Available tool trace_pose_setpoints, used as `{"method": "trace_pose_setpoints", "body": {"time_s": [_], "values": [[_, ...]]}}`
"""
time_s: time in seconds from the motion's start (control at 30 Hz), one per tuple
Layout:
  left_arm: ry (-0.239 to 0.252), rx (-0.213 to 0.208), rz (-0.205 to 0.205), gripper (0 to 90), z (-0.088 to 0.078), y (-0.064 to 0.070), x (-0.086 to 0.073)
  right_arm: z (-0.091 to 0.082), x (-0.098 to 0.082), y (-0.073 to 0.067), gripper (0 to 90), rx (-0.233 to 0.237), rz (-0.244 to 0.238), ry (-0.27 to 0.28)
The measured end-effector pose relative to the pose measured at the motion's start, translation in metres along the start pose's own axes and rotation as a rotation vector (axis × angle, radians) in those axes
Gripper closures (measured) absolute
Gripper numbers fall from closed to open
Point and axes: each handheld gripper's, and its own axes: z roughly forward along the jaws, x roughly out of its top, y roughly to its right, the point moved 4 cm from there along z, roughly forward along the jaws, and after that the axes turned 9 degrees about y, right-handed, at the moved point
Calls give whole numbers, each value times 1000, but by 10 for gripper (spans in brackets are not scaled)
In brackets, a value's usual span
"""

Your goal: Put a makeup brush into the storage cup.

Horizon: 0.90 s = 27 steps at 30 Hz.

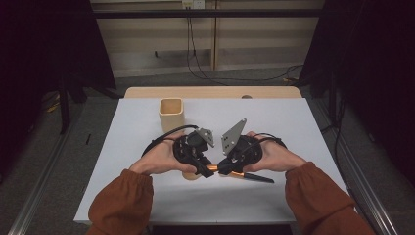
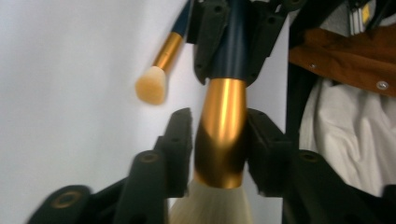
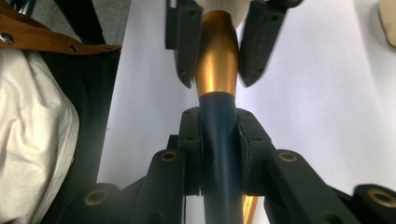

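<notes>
Gold-ferruled, the makeup brush (image 2: 223,126) lies between our two grippers: our left gripper (image 1: 201,166) has its fingers (image 2: 180,149) flanking the ferrule, slightly parted, bristles just behind them, while our right gripper (image 1: 226,168) clamps the dark blue handle. A second brush (image 2: 161,70) lies beyond.

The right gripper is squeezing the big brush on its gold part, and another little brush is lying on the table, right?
Not quite. The right gripper squeezes the big brush on its dark blue handle, as the right gripper view shows. The little brush does lie on the table.
</notes>
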Motion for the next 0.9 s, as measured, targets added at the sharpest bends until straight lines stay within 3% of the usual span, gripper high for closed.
{"method": "trace_pose_setpoints", "body": {"time_s": [0.23,0.33,0.5,0.63,0.73,0.9], "values": [[70,26,-35,406,1,-6,-3,0,-6,2,747,-9,22,-21],[100,59,-55,308,-2,-8,-4,-1,-11,3,747,-17,37,-27],[190,112,-81,167,-6,-7,-7,-9,-18,2,747,-42,61,-6],[187,171,-123,74,-4,-10,-16,-18,-23,2,747,-66,77,14],[217,196,-103,42,-7,-9,-21,-22,-28,3,746,-79,97,47],[272,222,-105,29,-14,-9,-25,-20,-42,6,747,-101,138,70]]}}
